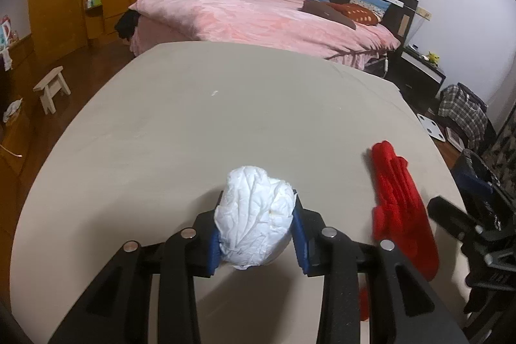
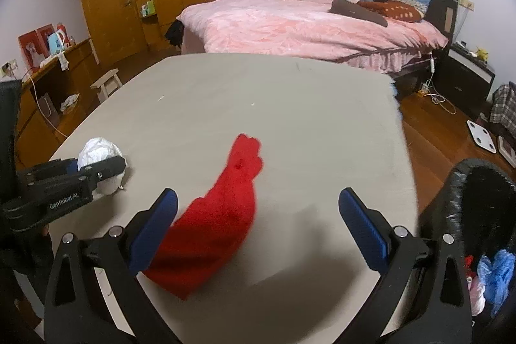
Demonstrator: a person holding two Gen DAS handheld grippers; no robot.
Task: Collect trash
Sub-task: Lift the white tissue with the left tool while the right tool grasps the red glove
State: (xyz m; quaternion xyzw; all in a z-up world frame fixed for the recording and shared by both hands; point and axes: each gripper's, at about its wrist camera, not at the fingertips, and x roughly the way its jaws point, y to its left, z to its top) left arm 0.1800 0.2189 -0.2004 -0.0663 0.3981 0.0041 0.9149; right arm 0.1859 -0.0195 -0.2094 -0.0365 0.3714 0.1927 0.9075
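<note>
Fingers [image 1: 301, 234] of the left gripper [image 1: 254, 234] press on both sides of a crumpled white paper ball [image 1: 254, 215], which rests on the tabletop [image 1: 200, 124] near its near left edge; the grasp step looks finished. The right gripper [image 2: 258, 224] has its blue fingers [image 2: 362, 228] wide apart with nothing between them, over a red cloth [image 2: 222, 215] lying near the middle of the near edge. A black-lined trash bin [image 2: 464, 182], already with some waste inside, stands just beyond the right edge. I judge the next move is to lift the ball and carry it across, above the red cloth, to the bin before letting go.
</note>
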